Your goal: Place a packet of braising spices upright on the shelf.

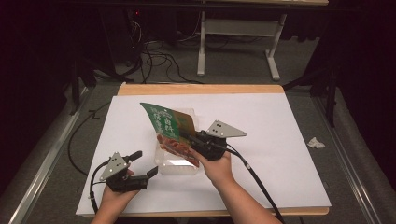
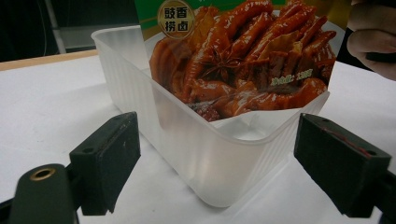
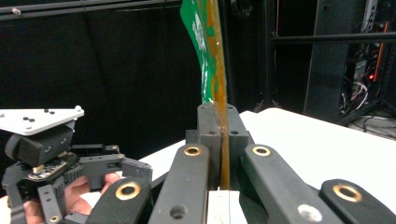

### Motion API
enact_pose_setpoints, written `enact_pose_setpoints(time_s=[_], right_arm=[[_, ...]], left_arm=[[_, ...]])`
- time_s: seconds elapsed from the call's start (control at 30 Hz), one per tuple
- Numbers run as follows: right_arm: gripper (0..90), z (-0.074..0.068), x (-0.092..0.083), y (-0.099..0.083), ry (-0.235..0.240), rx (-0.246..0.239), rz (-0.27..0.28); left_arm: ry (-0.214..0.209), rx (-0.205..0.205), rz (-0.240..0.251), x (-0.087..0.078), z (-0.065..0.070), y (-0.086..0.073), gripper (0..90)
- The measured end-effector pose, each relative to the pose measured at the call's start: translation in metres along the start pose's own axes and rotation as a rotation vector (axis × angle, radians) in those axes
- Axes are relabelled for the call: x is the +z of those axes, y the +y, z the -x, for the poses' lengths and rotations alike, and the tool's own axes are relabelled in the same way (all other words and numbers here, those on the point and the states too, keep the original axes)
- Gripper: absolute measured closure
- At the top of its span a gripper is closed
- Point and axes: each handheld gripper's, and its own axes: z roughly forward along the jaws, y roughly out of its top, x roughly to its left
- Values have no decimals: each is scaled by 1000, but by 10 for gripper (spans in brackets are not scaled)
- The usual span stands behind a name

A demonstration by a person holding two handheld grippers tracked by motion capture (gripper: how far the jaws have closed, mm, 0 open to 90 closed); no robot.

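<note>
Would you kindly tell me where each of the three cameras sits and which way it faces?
High view: above the person's side, looking forward and down at the table; both forearms, left gripper, right gripper.
Left gripper view: on the left gripper, looking between open jaws at the plastic tray.
Right gripper view: on the right gripper, looking along jaws shut on the snack packet; the left gripper beyond.
All three share the packet.

Overhead light on white table (image 1: 280,140), dark bkgd, slightly soft focus w/ mild blur.
</note>
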Motion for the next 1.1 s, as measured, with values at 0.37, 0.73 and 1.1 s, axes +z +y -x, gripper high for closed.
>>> enact_pose_setpoints(time_s=[0.37,0.73,1.1], right_arm=[[900,1,1,-8,-4,7,39],[900,4,3,-15,-17,28,52],[900,9,5,-22,-45,43,66]], left_arm=[[0,-1,-3,1,0,0,151],[-4,-2,-4,1,0,-1,152],[-11,-2,-9,3,1,-1,157]])
